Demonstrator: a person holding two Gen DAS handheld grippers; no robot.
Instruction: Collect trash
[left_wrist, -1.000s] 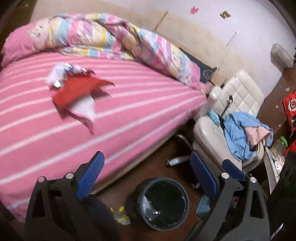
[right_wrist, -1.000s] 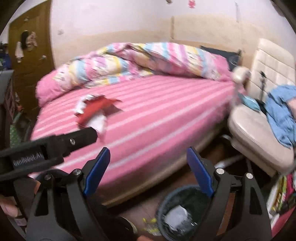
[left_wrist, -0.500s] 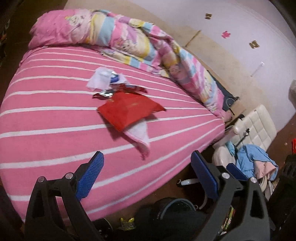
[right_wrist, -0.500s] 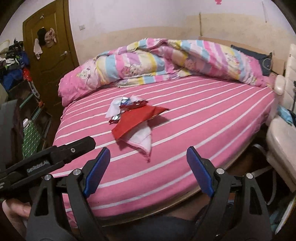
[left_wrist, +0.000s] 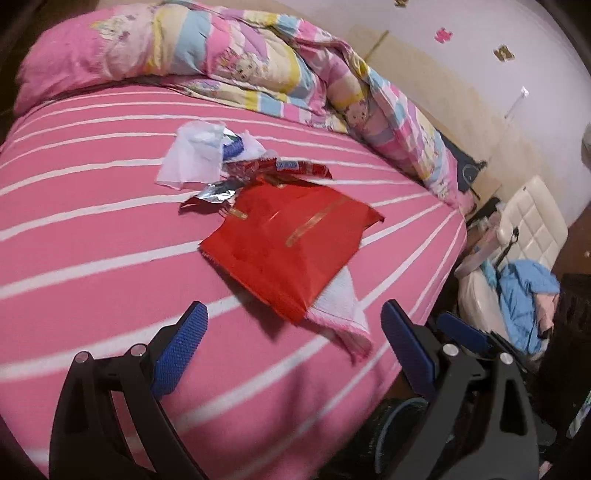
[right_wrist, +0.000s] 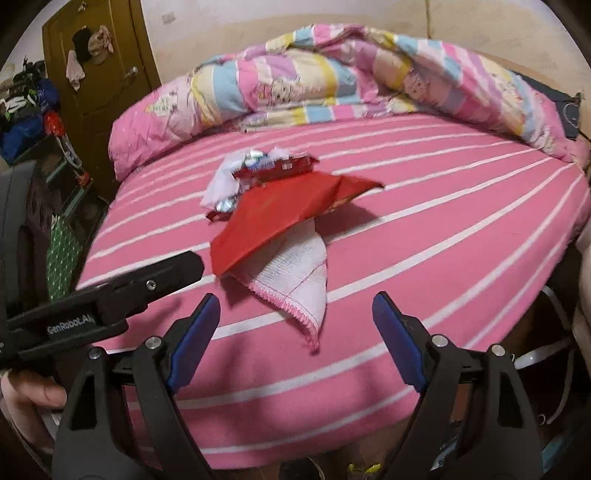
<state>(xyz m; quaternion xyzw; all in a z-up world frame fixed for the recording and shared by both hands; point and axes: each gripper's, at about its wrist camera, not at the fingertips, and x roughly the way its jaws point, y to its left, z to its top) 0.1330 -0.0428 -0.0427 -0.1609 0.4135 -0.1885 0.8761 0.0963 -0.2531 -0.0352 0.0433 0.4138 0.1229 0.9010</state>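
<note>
A pile of trash lies in the middle of the pink striped bed (left_wrist: 92, 266) (right_wrist: 461, 229). On top is a red paper bag (left_wrist: 291, 240) (right_wrist: 280, 214), with a white pink-edged cloth (left_wrist: 343, 314) (right_wrist: 295, 273) under it. Behind it lie white tissue (left_wrist: 192, 155) (right_wrist: 221, 181), a red snack wrapper (left_wrist: 288, 168) (right_wrist: 280, 166) and silver foil (left_wrist: 218, 192) (right_wrist: 225, 205). My left gripper (left_wrist: 291, 332) hovers open just short of the bag, nothing between its fingers. My right gripper (right_wrist: 295, 321) is open too, near the cloth's tip. The left gripper's side (right_wrist: 103, 299) shows in the right wrist view.
A rolled pastel quilt (left_wrist: 258, 62) (right_wrist: 332, 81) lies along the bed's far side. A dark bin's rim (left_wrist: 399, 417) sits on the floor below the bed edge. A cream chair (left_wrist: 528, 225) with blue clothes (left_wrist: 524, 295) stands right. A wooden door (right_wrist: 96, 74) is far left.
Both grippers have swung away from the floor bin and chair toward the bed and come closer to the trash pile, which now looks larger and more central. Both stayed open.
</note>
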